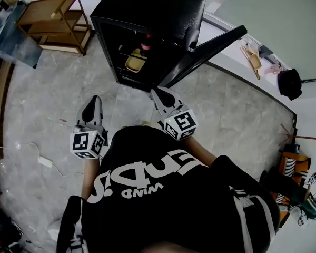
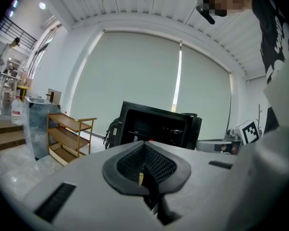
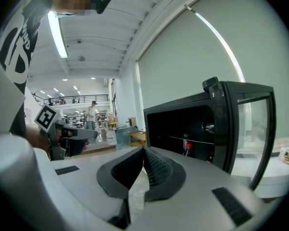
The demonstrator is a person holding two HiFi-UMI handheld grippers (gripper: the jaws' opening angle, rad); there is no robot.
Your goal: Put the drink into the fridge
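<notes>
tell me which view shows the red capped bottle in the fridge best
The right gripper view: it looks into the open fridge, so the bottle shows side-on, red cap over dark body. The head view gives only its red top from above. The left gripper view shows the interior too dark.

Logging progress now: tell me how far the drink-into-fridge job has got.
Done: a red-capped bottle already stands on a shelf inside the fridge. In hand: nothing; the left gripper and right gripper are both shut and empty. Left: the fridge door is open, so closing it probably remains.
</notes>
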